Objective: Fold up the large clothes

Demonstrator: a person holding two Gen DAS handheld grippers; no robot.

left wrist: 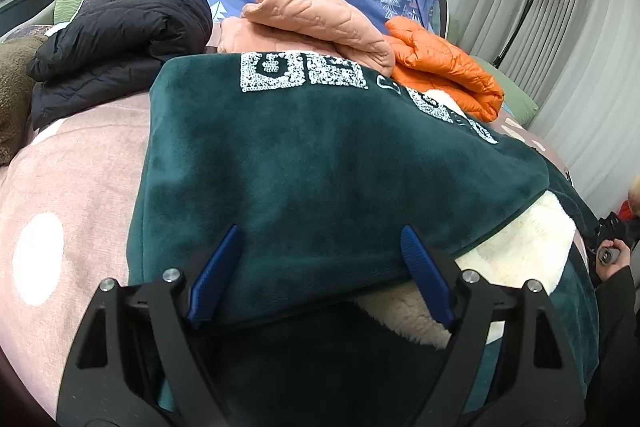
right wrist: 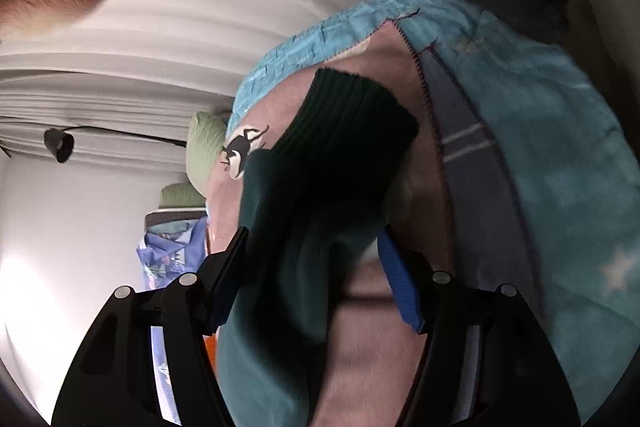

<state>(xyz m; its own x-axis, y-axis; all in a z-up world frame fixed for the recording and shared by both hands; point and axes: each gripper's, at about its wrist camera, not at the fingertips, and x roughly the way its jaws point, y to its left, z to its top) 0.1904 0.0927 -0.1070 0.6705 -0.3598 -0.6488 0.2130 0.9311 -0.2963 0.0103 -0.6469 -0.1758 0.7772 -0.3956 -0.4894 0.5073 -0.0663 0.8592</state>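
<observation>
Green fleece garment (left wrist: 320, 163) lies between both gaping claws, left (left wrist: 320, 275) and right (right wrist: 316, 267), ungripped.

White lettering on green garment (left wrist: 304, 147) illegible.

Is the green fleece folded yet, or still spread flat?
Partly folded. One green panel of the green fleece lies doubled over itself, its white lining exposed beneath the edge. The sleeve sticks out sideways, not tucked in.
</observation>
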